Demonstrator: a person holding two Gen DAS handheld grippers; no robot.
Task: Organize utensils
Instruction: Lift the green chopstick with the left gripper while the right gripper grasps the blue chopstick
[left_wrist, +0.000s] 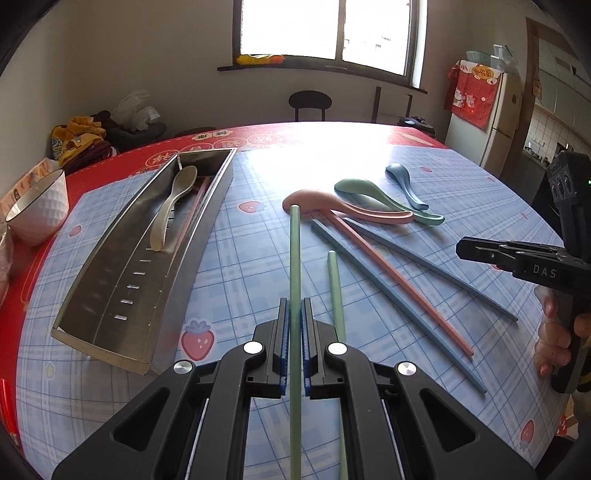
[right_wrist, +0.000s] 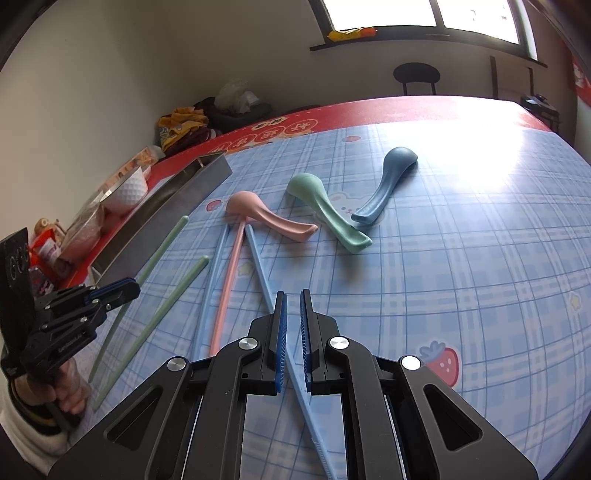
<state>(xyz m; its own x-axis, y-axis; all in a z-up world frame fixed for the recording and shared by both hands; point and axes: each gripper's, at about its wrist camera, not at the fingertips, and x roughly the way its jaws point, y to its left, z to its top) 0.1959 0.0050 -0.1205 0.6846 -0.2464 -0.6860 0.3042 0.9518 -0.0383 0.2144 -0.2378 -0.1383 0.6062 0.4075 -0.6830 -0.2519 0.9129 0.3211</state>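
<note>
Our left claw (left_wrist: 294, 325) is clenched on one green chopstick (left_wrist: 294, 258), lifted at frame centre so it can go into the steel tray (left_wrist: 107, 295) at left; our right claw (right_wrist: 293, 314), nearly closed, holds nothing.

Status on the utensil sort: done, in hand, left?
Done: a beige spoon and a pink chopstick lie in the steel tray. In hand: left tongs are shut on a green chopstick; right tongs are shut and empty. Left on the table: another green chopstick, two blue and one pink chopstick, and three spoons.
</note>
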